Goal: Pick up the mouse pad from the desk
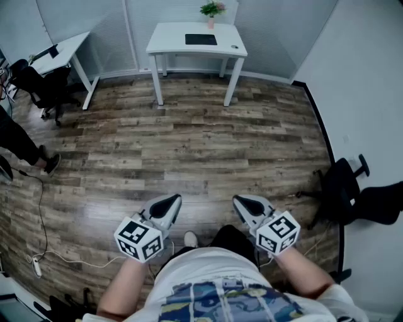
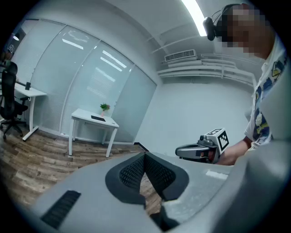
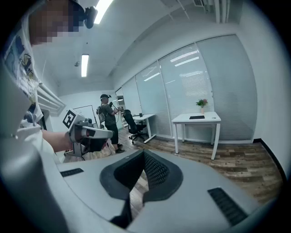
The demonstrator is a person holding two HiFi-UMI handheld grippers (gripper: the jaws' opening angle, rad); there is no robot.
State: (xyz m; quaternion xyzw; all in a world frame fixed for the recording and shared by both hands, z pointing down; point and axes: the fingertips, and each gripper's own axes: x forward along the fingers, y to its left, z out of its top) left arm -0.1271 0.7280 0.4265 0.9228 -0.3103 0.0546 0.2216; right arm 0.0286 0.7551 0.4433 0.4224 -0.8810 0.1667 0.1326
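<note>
The black mouse pad (image 1: 201, 39) lies flat on a white desk (image 1: 170, 34) against the far glass wall, across the wooden floor. It also shows as a thin dark slab, the mouse pad (image 2: 97, 118) in the left gripper view and the mouse pad (image 3: 197, 117) in the right gripper view. My left gripper (image 1: 171, 200) and right gripper (image 1: 243, 202) are held side by side near my body, far from the desk. Both have their jaws together with nothing between them: left gripper (image 2: 145, 157), right gripper (image 3: 143, 155).
A potted plant (image 1: 211, 9) and a small mouse (image 1: 234, 46) share the desk. A second desk (image 1: 60, 53) with an office chair (image 1: 39, 87) stands at the back left. A black chair (image 1: 343, 188) is by the right wall. Another person (image 3: 109, 122) stands at the left, and a cable (image 1: 39, 207) trails over the floor.
</note>
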